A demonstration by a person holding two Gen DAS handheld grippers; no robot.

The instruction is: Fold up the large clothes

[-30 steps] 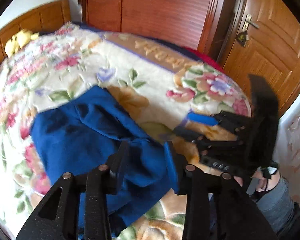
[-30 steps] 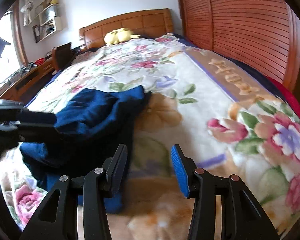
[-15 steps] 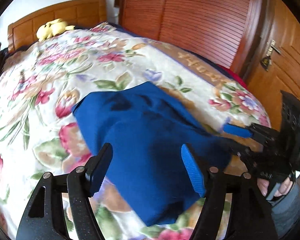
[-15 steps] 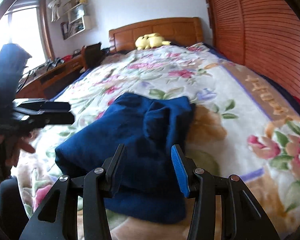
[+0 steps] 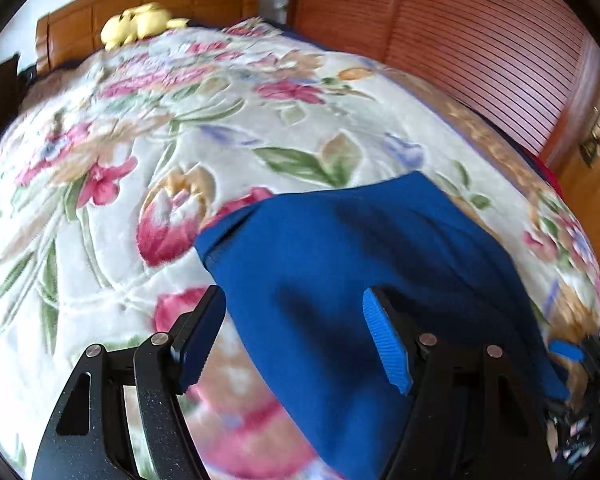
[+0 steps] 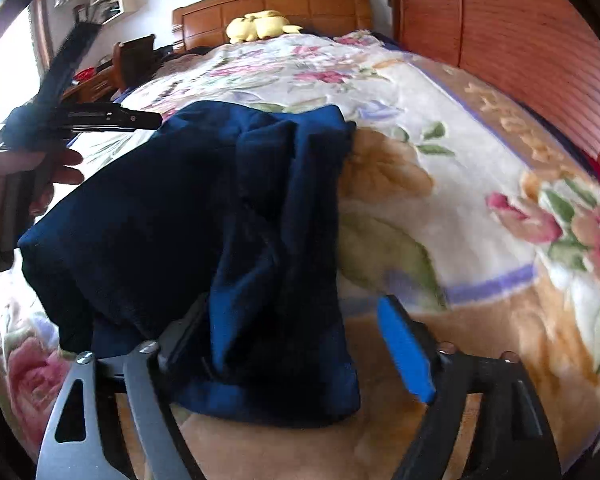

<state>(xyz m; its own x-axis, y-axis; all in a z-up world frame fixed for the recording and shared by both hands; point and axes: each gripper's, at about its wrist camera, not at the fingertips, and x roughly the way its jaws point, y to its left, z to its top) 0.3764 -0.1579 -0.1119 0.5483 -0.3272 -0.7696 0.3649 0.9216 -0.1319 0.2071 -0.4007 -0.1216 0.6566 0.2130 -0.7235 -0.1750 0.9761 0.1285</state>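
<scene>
A dark blue garment (image 5: 364,264) lies bunched in folds on the floral bed blanket (image 5: 160,152); it also shows in the right wrist view (image 6: 204,216). My left gripper (image 5: 296,332) is open, its jaws wide apart, just above the garment's near-left part and holding nothing. My right gripper (image 6: 296,344) is open too, low over the garment's near edge, with cloth lying between the spread fingers. The left gripper also shows at the left of the right wrist view (image 6: 100,118), beside the garment's far corner.
A wooden headboard (image 6: 272,4) with a yellow plush toy (image 6: 260,26) stands at the bed's far end. A slatted wooden wardrobe (image 5: 480,32) and a door (image 5: 592,168) run along the right. A desk and chair (image 6: 128,60) stand at the left.
Both grippers have swung toward the head of the bed and come closer over the garment. Both jaws have opened wider. The garment lies in much the same heap.
</scene>
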